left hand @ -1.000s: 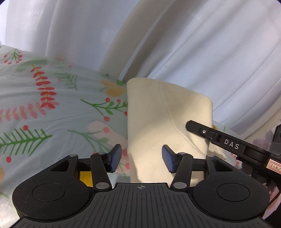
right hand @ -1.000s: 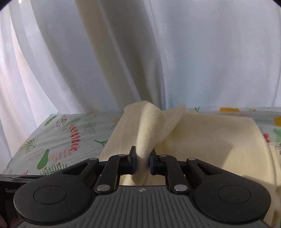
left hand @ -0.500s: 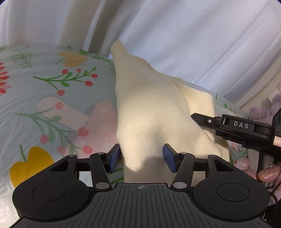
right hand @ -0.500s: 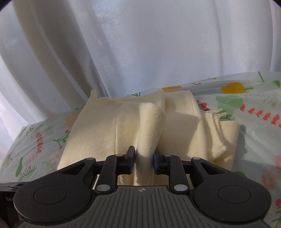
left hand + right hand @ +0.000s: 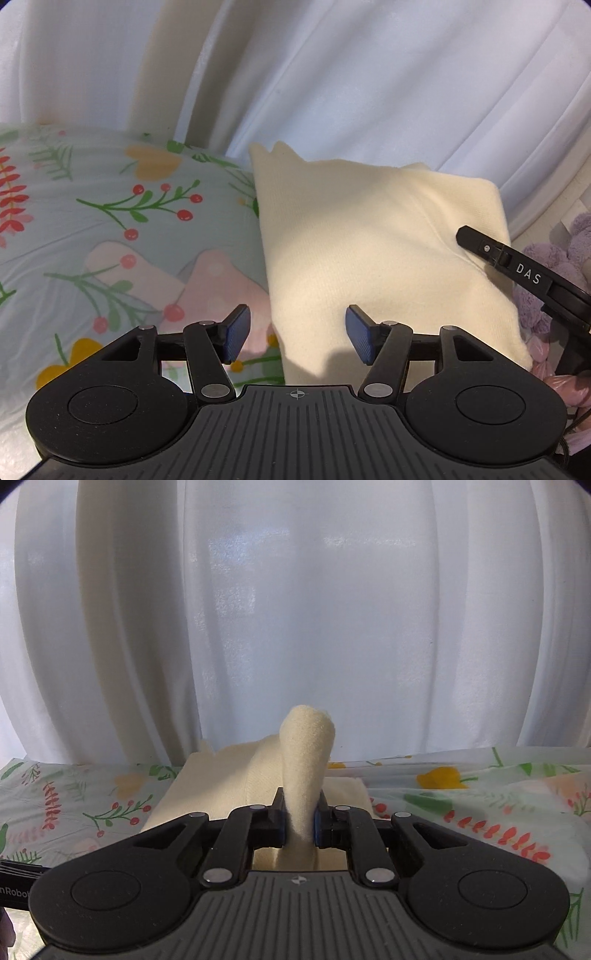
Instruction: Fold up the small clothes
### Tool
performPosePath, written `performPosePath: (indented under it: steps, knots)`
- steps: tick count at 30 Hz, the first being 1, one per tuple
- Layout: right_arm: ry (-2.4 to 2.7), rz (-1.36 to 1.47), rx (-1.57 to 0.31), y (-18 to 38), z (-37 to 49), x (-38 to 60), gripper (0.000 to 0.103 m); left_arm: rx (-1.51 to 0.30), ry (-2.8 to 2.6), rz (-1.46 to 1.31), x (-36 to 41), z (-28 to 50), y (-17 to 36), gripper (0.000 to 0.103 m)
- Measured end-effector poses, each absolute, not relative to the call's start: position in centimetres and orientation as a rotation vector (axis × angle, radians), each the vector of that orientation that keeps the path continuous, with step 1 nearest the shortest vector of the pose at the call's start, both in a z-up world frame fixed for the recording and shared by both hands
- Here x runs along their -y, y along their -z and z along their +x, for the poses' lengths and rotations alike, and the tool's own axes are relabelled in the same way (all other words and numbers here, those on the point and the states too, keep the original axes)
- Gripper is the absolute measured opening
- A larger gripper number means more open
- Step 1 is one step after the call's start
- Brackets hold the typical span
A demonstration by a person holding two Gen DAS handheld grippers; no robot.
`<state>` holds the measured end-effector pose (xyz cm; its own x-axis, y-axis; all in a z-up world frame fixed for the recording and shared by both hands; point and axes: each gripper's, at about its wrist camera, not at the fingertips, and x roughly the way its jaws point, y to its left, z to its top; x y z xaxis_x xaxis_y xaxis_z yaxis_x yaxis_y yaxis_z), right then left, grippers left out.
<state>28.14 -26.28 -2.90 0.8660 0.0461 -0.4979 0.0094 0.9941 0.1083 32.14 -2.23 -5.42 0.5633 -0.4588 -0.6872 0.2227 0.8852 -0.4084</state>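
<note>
Cream garment (image 5: 373, 254) lies folded on the floral sheet (image 5: 122, 236), its far edge close to the white curtain (image 5: 369, 85).

Left tool (image 5: 297, 338): jaws apart, blue pads (image 5: 237, 332) clear of the fabric. Near left corner of the garment sits between the jaws, untouched as far as the view shows. One pad is over the sheet, the other over the garment.

Right tool (image 5: 299, 821): jaws together, clamped on a bunched fold of the garment (image 5: 306, 764). The pinched fold stands up from the jaws as a rounded hump; the rest of the garment spreads flat on the sheet (image 5: 480, 805) beyond and to the left of the jaws.

In the left view the right tool (image 5: 524, 273) shows as a black arm marked "DAS", its tip resting at the garment's right side. A purple plush item (image 5: 561, 251) lies past that edge; its identity cannot be made out.

Curtain (image 5: 295, 609) fills the background behind the garment in the right view.
</note>
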Motion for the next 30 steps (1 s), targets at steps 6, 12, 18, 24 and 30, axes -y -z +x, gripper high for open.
performPosePath:
  steps: [6, 12, 18, 24, 30]
  knots:
    - [0.083, 0.108, -0.586, 4.8, 28.2, 28.7, 0.012, -0.914, 0.462, -0.242, 4.5, 32.8, 6.2, 0.063]
    - [0.140, 0.020, -0.622, 7.7, 28.1, 29.4, 0.013, -0.949, 0.483, -0.237, 5.2, 33.5, 7.3, 0.066]
    - [0.224, 0.109, -0.584, 6.9, 27.1, 32.0, 0.028, -0.937, 0.465, -0.223, 3.9, 32.8, 6.6, 0.065]
    - [0.056, 0.223, -0.484, 4.3, 26.9, 32.0, 0.029, -0.889, 0.402, -0.249, 3.6, 33.7, 5.0, 0.066]
    - [-0.020, 0.070, -0.614, 7.5, 31.6, 28.3, 0.030, -0.931, 0.389, -0.206, 5.3, 35.3, 5.7, 0.073]
